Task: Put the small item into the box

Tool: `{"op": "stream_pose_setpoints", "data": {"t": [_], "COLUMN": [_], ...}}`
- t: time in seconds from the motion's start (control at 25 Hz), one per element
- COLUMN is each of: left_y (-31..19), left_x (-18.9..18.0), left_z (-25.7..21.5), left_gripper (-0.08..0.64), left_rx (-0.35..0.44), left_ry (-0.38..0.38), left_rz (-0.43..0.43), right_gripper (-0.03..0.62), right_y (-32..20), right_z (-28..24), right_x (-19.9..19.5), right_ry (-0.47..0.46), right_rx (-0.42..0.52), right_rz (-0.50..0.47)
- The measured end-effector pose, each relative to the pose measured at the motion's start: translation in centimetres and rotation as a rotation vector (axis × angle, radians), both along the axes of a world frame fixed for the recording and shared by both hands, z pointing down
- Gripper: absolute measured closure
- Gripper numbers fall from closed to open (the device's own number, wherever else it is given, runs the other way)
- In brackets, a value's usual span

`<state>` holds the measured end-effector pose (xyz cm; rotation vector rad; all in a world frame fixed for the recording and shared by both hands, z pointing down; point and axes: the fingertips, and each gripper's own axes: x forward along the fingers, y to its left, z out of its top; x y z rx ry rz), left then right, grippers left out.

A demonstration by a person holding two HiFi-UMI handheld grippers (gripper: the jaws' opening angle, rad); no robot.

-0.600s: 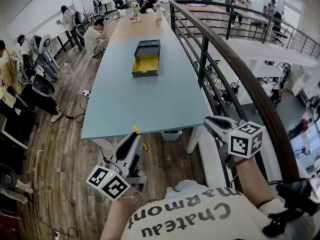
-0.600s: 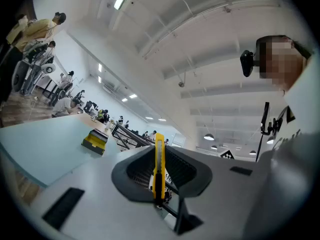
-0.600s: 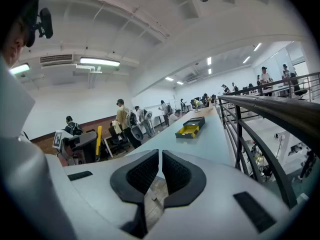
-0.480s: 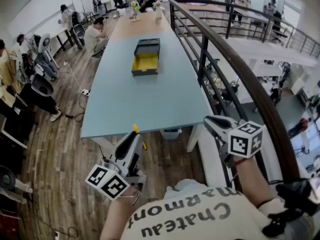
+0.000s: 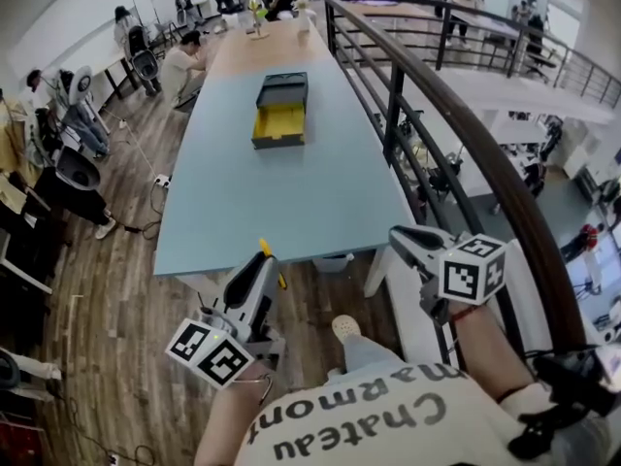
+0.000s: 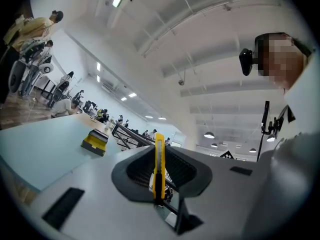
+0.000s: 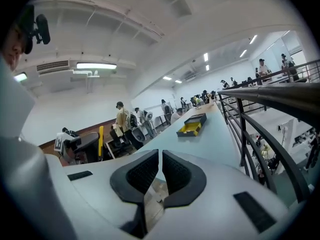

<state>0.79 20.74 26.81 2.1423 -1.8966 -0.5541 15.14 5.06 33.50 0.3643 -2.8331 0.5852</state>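
Yellow cutter (image 6: 159,159) in L claw (image 5: 261,266), box (image 5: 280,115) far up table (image 5: 291,202)

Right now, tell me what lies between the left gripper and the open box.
Only bare blue tabletop up to the box, per the head view. The left gripper is shut on a yellow cutter.

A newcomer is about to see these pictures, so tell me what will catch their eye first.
A yellow cutter is clamped in the left hand-held gripper, close to the person. Far up the long pale table lies an open box with a bright yellow inside, its dark lid folded back.
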Motion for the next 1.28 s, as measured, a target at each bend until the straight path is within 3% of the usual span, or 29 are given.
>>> {"op": "stream_pose_setpoints", "data": {"t": [0.4, 0.76, 1.28], "left_y": [-7.2, -13.8, -18.8], "left_x": [-5.2, -11.0, -16.3], "left_z": [-1.2, -2.3, 0.0], "left_gripper": [0.5, 0.5, 0.5], "left_rx": [0.016, 0.051, 0.022], "left_ry": [-0.048, -0.074, -0.066], "left_rz": [-0.008, -0.07, -0.182], "right_gripper": [0.543, 0.542, 0.541], "right_y": [-8.1, -15.6, -20.9], "right_z": [-1.3, -3.1, -0.6], "right_x": [-7.0, -14.6, -21.2], "right_ry": [-0.018, -0.048, -0.035], "right_rx": [0.048, 0.098, 0.05], "right_rz": [-0.046, -0.134, -0.227]}}
